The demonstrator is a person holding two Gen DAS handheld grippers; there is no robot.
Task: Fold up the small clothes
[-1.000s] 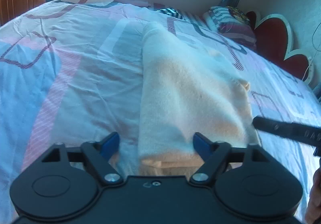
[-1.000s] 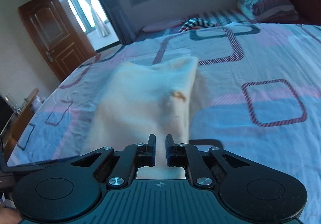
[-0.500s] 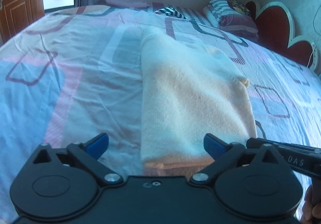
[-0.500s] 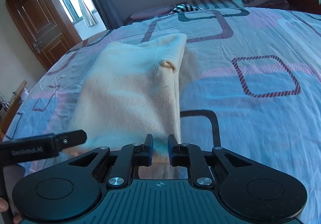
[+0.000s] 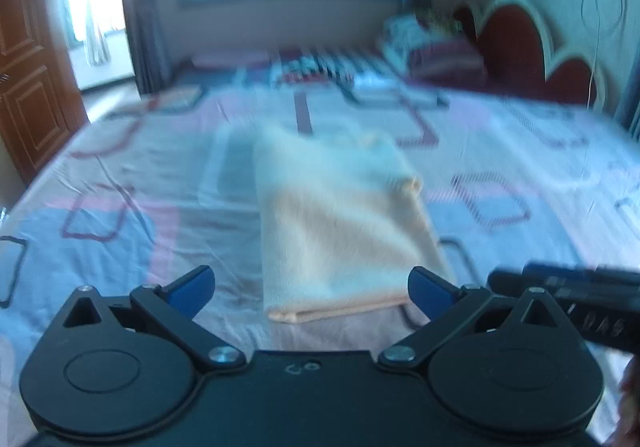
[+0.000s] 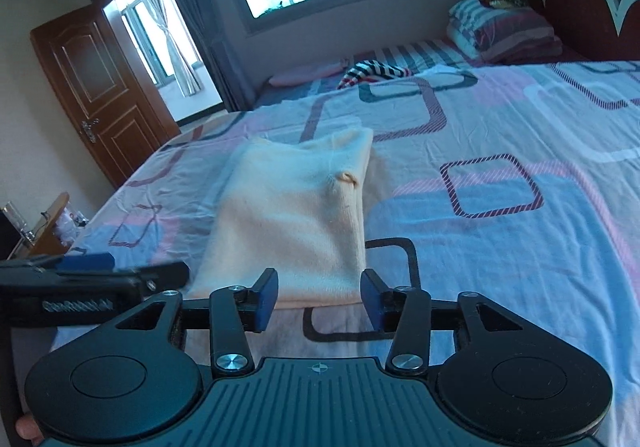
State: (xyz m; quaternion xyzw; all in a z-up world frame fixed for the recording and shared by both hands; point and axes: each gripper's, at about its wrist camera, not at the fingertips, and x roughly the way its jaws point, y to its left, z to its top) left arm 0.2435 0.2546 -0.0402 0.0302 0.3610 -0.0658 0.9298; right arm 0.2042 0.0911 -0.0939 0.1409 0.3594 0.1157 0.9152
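A cream knitted garment (image 5: 340, 223) lies folded into a long rectangle on the patterned bed sheet (image 5: 120, 207); it also shows in the right wrist view (image 6: 292, 223). My left gripper (image 5: 310, 291) is open and empty, held just in front of the garment's near edge. My right gripper (image 6: 318, 303) is open and empty, also just short of the near edge. Each gripper shows at the side of the other's view.
Folded striped bedding (image 6: 500, 27) and a striped cloth (image 6: 376, 73) lie at the far end of the bed by the red headboard (image 6: 580, 3). A wooden door (image 6: 96, 87) stands at the left. A small bedside table (image 6: 44, 227) is at the bed's left edge.
My right gripper has opened and let go of the garment. Both grippers have drawn back from the folded garment, which now lies flat. The left gripper has opened wider.
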